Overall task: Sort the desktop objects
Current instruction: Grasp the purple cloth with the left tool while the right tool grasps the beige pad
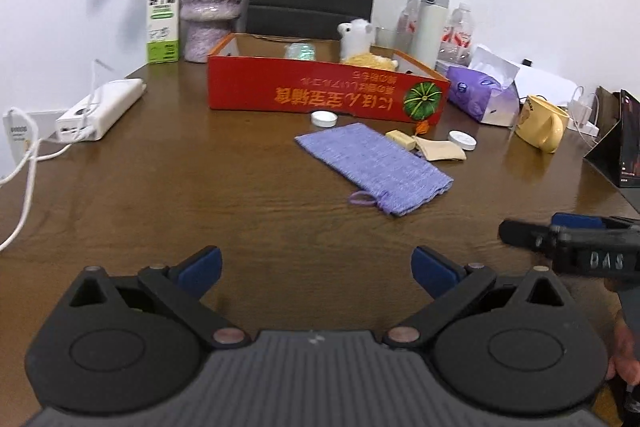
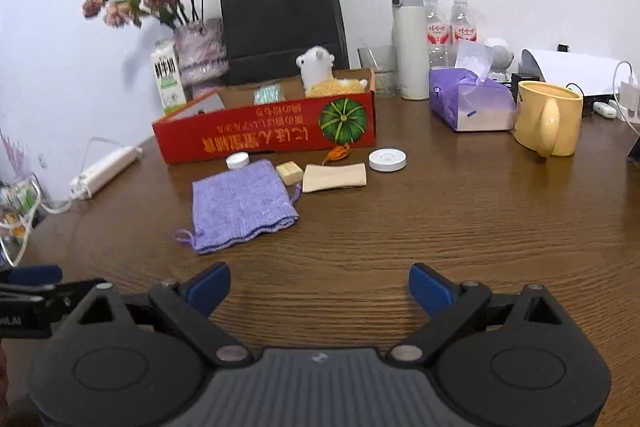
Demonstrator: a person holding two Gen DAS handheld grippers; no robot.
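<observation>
A red cardboard box (image 1: 320, 93) (image 2: 264, 135) stands on the wooden desk and holds a white plush toy (image 1: 360, 41) (image 2: 320, 71) and a green packet (image 2: 267, 94). In front of it lie a purple woven pouch (image 1: 372, 167) (image 2: 240, 205), two white round lids (image 1: 324, 118) (image 2: 387, 159), a small beige block (image 2: 290, 172), a beige flat piece (image 2: 334, 178) and a small orange item (image 2: 336, 153). My left gripper (image 1: 316, 269) is open and empty, well short of the pouch. My right gripper (image 2: 319, 285) is open and empty, near the pouch's right.
A yellow mug (image 2: 546, 119), purple tissue pack (image 2: 468, 101), thermos (image 2: 410, 43) and water bottles stand at the right. A vase with flowers (image 2: 198, 51), milk carton (image 1: 163, 13), black paper bag (image 2: 280, 19) and white power strip (image 1: 100, 111) stand at the back and left.
</observation>
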